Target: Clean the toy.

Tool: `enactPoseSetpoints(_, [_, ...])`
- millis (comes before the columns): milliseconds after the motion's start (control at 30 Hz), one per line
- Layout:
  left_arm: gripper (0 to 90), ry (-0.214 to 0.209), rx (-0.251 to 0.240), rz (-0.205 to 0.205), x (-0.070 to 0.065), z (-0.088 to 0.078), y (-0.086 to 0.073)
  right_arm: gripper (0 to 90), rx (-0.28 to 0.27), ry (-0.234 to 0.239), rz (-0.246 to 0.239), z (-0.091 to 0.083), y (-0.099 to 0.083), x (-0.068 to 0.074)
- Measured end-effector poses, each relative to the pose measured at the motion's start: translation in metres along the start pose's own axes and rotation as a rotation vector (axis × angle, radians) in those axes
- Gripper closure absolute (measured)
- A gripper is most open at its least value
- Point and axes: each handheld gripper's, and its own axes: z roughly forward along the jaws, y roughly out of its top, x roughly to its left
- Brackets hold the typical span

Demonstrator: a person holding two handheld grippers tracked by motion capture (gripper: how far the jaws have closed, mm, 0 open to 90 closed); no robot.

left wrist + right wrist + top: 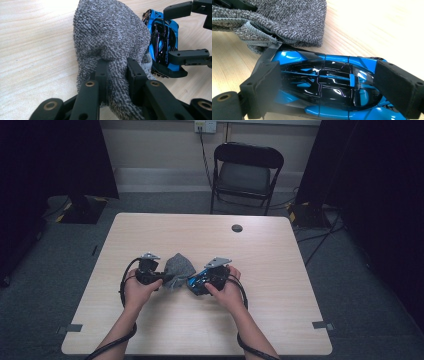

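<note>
L gripper (117, 75) is pinching a bunched edge of the grey knit sock (110, 37), fingers (101, 72) nearly closed on the cloth; R gripper (327, 87) is clamping the blue-and-black toy car (324, 82) across its width, both at mid-bench (280, 310). The car's long axis is running toward the sock, nose touching what looks like its ribbed cuff, so the R hand (225, 292) is nearer. Whether the cuff is open is hidden, and the car's wheels are out of sight.

Dim high view; bright gripper views, glare on table (37, 37), sharp.
</note>
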Motion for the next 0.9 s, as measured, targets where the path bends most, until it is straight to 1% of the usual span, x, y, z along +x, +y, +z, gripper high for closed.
enactPoseSetpoints(133, [74.2,0.006,-0.006,-0.007,0.001,-0.002,0.000,7.7,0.000,0.000,0.000,0.000,0.000,0.000])
enactPoseSetpoints(200, [74.2,0.016,-0.015,-0.017,0.001,-0.002,-0.001,7.7,0.002,0.000,0.000,0.000,0.000,0.000])
enactPoseSetpoints(333, [74.2,0.019,-0.013,-0.027,0.004,-0.002,0.000,7.7,0.001,0.000,0.000,0.000,0.000,0.000])
enactPoseSetpoints(467, [74.3,0.021,-0.006,-0.021,0.003,-0.001,0.002,7.7,0.001,0.000,0.001,0.000,0.000,0.000])
enactPoseSetpoints(500, [74.3,0.025,-0.005,-0.016,0.003,0.000,0.003,7.7,0.001,0.000,0.001,0.000,0.000,0.000])
enactPoseSetpoints(667, [74.2,0.040,-0.007,-0.030,0.004,0.007,0.004,7.6,0.002,-0.001,0.001,0.000,0.000,0.000])
enactPoseSetpoints(767, [74.5,0.063,-0.006,-0.032,0.005,0.008,0.007,7.7,0.004,-0.001,0.001,0.000,0.001,0.000])
enactPoseSetpoints(800, [74.7,0.082,-0.001,-0.027,0.006,0.008,0.008,7.7,0.006,-0.002,0.003,0.000,0.001,0.000])
enactPoseSetpoints(867, [74.8,0.078,-0.001,-0.042,0.010,0.007,0.008,7.6,0.006,-0.001,0.002,0.000,0.001,0.000])
enactPoseSetpoints(900, [74.8,0.083,0.000,-0.045,0.011,0.007,0.008,7.6,0.005,-0.001,0.003,0.000,0.001,0.000])
